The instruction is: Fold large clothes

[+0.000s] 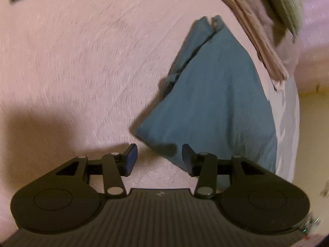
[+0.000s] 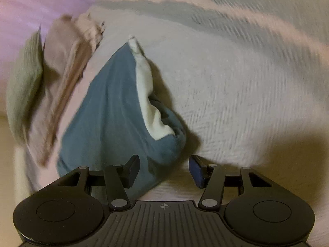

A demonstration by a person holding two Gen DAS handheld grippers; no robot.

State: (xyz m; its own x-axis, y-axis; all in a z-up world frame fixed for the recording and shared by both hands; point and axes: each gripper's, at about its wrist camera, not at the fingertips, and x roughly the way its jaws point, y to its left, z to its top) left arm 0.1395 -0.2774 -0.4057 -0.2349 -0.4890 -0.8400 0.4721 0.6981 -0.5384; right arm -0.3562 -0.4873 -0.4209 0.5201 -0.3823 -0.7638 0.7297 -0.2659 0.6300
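**Both grippers standing open over a folded teal garment on the bed**

In the left wrist view, the left gripper point(image 1: 158, 158) is sitting nearest the lens with its jaws parted and nothing between them; its blue pads are pressing on nothing. Just beyond its right finger, the teal garment point(image 1: 213, 94) is lying folded into a long wedge on the pink textured bedspread point(image 1: 72, 61), its near corner reaching toward the gap between the fingers without touching them. A dark fold line is running along the garment's upper left edge. Beyond the garment's far end, a stack of folded beige and brown clothes point(image 1: 261, 37) is resting, with an olive green piece point(image 1: 287, 2) lying on its far side. The whole picture is smeared with motion blur.

In the right wrist view, the right gripper point(image 2: 164, 168) is likewise gaping, holding nothing. The teal garment point(image 2: 109, 111) is lying just ahead of its left finger, its near edge passing behind that finger. Along the garment's right edge a pale cream lining point(image 2: 146, 88) is showing. Left of the garment, the beige stack point(image 2: 65, 65) and the green piece point(image 2: 24, 82) are lying on the bedspread point(image 2: 246, 78).
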